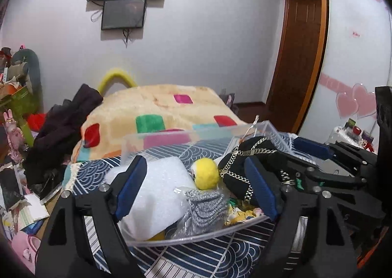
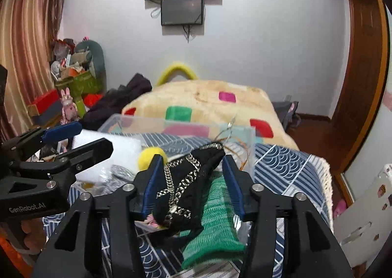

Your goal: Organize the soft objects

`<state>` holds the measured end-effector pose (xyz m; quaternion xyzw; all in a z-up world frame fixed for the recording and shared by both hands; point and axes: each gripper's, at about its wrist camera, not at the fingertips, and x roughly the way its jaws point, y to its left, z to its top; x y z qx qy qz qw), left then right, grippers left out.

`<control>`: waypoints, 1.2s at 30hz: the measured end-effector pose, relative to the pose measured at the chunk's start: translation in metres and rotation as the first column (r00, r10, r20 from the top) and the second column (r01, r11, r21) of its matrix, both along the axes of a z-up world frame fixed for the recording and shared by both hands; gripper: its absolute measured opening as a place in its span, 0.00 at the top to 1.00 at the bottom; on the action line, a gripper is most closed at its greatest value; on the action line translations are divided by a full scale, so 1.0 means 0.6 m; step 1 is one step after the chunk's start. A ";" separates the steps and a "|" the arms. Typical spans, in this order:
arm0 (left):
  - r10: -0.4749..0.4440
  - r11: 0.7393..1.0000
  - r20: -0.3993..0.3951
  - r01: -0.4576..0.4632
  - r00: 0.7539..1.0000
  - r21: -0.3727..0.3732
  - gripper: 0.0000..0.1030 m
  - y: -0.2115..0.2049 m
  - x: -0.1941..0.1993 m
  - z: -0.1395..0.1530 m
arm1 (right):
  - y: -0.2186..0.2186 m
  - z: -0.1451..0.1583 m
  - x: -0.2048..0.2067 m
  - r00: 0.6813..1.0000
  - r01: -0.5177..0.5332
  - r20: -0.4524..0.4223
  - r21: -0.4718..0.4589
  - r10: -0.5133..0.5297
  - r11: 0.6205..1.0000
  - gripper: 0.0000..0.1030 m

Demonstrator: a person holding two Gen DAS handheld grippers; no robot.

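Observation:
A clear plastic box [image 1: 171,134] sits on a blue wave-patterned cloth [image 1: 196,253]. In it lie a white foam block [image 1: 159,194], a yellow plush ball [image 1: 205,172], a bagged grey knit piece [image 1: 205,209] and a black cloth with silver chains [image 1: 242,163]. My left gripper [image 1: 196,187] is open over the box, its fingers either side of the foam and ball. My right gripper [image 2: 193,180] stands open around the black chained cloth [image 2: 186,180] and a green knit piece [image 2: 215,216], which hangs over the box's near edge. The jaws do not clamp them.
A folded beige blanket [image 1: 156,109] with coloured squares lies behind the box, dark clothes [image 1: 63,126] to its left. Cluttered boxes and toys [image 2: 71,82] stand at the far left. A wooden door [image 1: 301,57] and white wardrobe [image 1: 355,45] are on the right.

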<state>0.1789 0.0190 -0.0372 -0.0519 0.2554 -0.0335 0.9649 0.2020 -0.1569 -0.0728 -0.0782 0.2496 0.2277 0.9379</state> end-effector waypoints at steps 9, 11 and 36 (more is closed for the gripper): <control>0.024 1.000 0.113 -0.026 0.993 0.017 0.06 -0.002 -0.086 0.050 | -0.021 0.054 -0.066 0.991 -0.005 0.131 0.074 -0.005 0.997 0.22; 0.025 0.999 0.137 -0.028 0.990 0.019 0.05 -0.002 -0.106 0.061 | -0.022 0.062 -0.082 0.987 -0.002 0.161 0.083 -0.011 0.997 0.18; 0.049 0.998 0.260 -0.061 0.964 0.036 0.01 -0.013 -0.214 0.111 | -0.033 0.085 -0.155 0.964 -0.013 0.265 0.138 -0.024 0.990 0.00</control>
